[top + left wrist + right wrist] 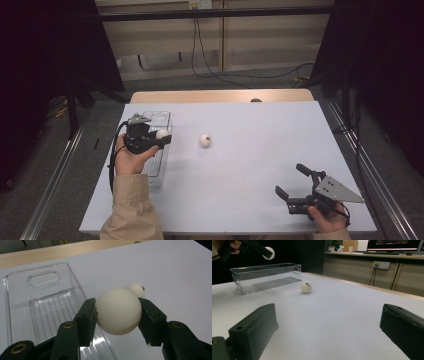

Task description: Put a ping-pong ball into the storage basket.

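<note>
White ball point(118, 310), clenched in the left gripper point(150, 141) jaws, hangs above the clear bin's point(161, 118) right edge; right gripper point(292, 186) jaws released.

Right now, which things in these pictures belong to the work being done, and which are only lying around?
Part of the work:
- white ball clamped in the left gripper
- clear plastic bin below it
- second white ball on the table
- right gripper, open, holding nothing

Only lying around:
- cables on the floor beyond the table
- wall socket
</note>
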